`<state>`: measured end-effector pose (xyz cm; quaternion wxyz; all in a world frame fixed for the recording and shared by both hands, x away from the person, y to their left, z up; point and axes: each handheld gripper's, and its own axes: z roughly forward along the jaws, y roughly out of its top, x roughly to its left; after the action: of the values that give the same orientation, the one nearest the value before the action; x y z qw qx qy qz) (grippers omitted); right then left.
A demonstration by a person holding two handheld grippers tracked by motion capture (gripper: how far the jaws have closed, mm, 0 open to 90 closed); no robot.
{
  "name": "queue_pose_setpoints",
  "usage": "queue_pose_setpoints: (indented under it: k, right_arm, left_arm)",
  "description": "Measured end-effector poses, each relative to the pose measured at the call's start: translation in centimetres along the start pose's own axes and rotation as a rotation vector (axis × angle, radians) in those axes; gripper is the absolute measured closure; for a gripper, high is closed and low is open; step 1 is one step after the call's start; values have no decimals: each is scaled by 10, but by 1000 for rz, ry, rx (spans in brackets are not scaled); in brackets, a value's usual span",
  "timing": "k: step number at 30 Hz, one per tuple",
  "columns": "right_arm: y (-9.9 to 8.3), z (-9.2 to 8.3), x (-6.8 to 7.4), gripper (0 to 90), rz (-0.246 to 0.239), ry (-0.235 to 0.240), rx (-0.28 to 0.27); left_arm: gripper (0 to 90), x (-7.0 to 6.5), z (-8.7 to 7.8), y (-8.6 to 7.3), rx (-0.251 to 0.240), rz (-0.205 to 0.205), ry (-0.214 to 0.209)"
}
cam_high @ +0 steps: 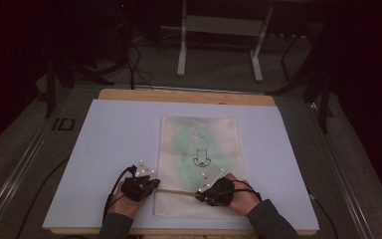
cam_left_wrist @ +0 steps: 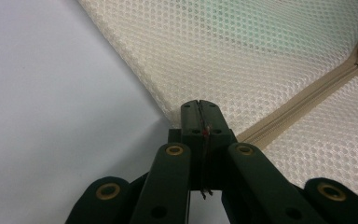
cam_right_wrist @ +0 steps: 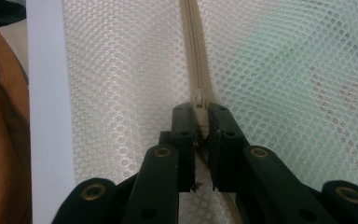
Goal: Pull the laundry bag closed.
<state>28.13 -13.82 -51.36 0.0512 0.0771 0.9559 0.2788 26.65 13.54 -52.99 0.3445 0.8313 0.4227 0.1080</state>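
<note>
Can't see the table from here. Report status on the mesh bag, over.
Left claw shut on mesh bag edge at the zipper end. Right claw shut on zipper pull. Bag flat on white board. Nothing in the way.

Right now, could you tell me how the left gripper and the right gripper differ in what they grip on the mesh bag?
The left gripper is shut on the mesh bag at its edge, where the zip ends; the right gripper is shut on the zip pull, farther along the zip. The left gripper's jaws meet flat; the right gripper's jaws keep a narrow gap around the pull. Both rest low on the bag's near end.
</note>
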Motion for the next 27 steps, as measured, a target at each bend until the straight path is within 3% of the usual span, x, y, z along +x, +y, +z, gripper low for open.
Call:
queue_pose_setpoints:
  k: [27]
  right_arm:
    - [-16,-13,-2,825,27,-11,4]
  left_arm:
    - [895,1,0,0,-3,-9,-4]
